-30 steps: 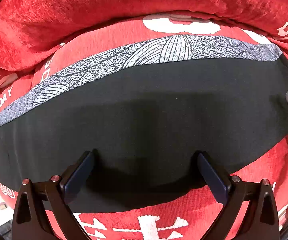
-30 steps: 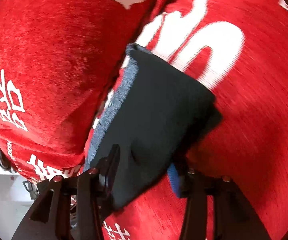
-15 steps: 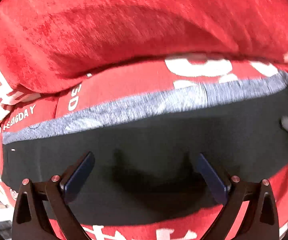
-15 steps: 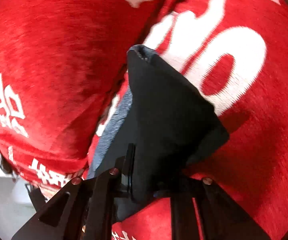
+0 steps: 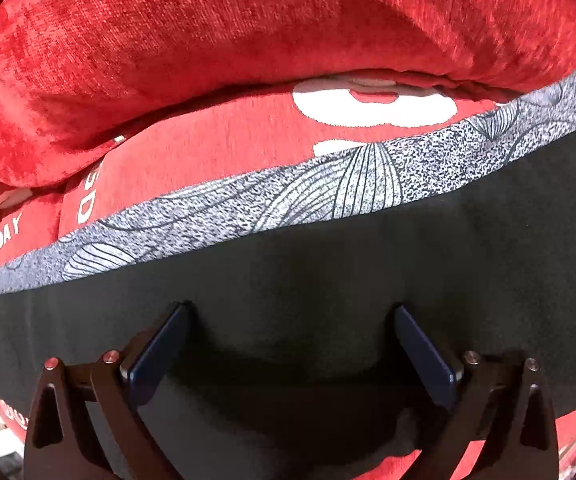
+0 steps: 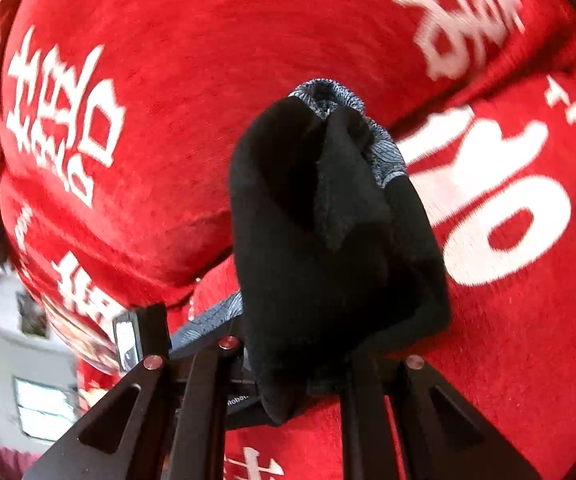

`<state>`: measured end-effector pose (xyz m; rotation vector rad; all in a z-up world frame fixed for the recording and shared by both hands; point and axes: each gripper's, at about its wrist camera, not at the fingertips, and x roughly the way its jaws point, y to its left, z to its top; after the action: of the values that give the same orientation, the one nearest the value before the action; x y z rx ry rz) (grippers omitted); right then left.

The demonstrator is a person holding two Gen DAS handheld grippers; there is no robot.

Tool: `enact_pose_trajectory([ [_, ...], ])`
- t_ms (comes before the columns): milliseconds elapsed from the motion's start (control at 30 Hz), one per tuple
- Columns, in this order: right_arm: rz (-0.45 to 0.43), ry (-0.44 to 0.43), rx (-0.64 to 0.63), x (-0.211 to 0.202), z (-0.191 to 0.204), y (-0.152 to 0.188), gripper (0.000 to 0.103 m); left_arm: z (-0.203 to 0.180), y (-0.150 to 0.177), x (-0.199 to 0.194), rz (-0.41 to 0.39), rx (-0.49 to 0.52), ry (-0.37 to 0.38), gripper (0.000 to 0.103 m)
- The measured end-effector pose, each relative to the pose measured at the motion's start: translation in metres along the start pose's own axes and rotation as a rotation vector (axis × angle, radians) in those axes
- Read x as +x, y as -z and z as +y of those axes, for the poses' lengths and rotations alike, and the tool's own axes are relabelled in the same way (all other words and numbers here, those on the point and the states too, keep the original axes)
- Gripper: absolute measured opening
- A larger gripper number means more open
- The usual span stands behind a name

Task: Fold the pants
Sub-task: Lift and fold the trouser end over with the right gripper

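The pants (image 5: 328,280) are black with a grey patterned band along the far edge. They lie flat across a red sofa seat (image 5: 215,152). My left gripper (image 5: 292,340) is open, its blue fingers (image 5: 159,352) wide apart over the near part of the black cloth. In the right wrist view, my right gripper (image 6: 296,364) is shut on the end of the pants (image 6: 320,240) and holds it lifted, the cloth bunched and draped over the jaws. The fingertips are hidden by the fabric.
The sofa has a red back cushion (image 5: 247,40) behind the seat, with white lettering (image 6: 488,200) on the cover. A pale wall (image 6: 7,320) and a window (image 6: 43,408) show at the lower left of the right wrist view.
My right gripper closed on the end of the pants and lifted it, so the cloth now bunches up over the jaws. My left gripper stayed open over the pants and shifted slightly.
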<state>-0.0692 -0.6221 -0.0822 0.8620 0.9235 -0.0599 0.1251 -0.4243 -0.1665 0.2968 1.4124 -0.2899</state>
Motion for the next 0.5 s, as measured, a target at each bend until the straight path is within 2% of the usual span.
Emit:
enact_pose_trajectory([
  [133, -0.008, 0.081, -0.131, -0.005, 0.04, 0.006, 0.015, 0.028, 0.007, -0.024, -0.051, -0.024, 0.061, 0.103],
  [267, -0.012, 0.183, -0.26, -0.003, 0.088, 0.021, 0.015, 0.072, 0.018, -0.051, -0.1, -0.025, 0.077, 0.103],
  [433, -0.023, 0.284, -0.408, 0.014, 0.153, 0.053, 0.015, 0.145, 0.033, -0.071, -0.12, -0.044, 0.059, 0.103],
  [500, -0.004, 0.338, -0.49, 0.037, 0.188, 0.075, 0.015, 0.177, 0.041, -0.074, -0.114, -0.072, 0.034, 0.103],
])
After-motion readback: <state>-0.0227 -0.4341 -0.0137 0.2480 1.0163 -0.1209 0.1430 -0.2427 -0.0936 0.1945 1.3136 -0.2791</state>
